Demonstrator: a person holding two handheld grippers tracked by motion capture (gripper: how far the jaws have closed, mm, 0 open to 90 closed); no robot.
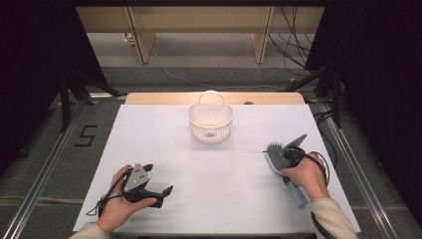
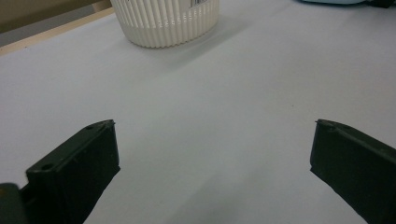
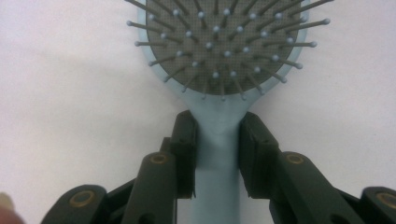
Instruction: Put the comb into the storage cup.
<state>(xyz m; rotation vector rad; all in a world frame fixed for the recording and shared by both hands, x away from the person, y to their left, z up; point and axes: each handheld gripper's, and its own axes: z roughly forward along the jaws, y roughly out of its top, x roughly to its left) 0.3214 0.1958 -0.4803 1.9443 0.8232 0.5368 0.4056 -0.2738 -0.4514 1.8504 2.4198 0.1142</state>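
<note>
While hand-held gripper (image 3: pixel 218 140) clamps hairbrush (image 3: pixel 219 51).

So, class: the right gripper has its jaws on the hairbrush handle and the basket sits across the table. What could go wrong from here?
1. The right gripper grips the light blue hairbrush at the narrow neck just below the head; the long handle may swing or slip when lifted.
2. The white basket looks small beside the brush, so the brush could catch the rim or tip it.
3. The left gripper rests open, far from the basket, so nothing steadies it.
</note>
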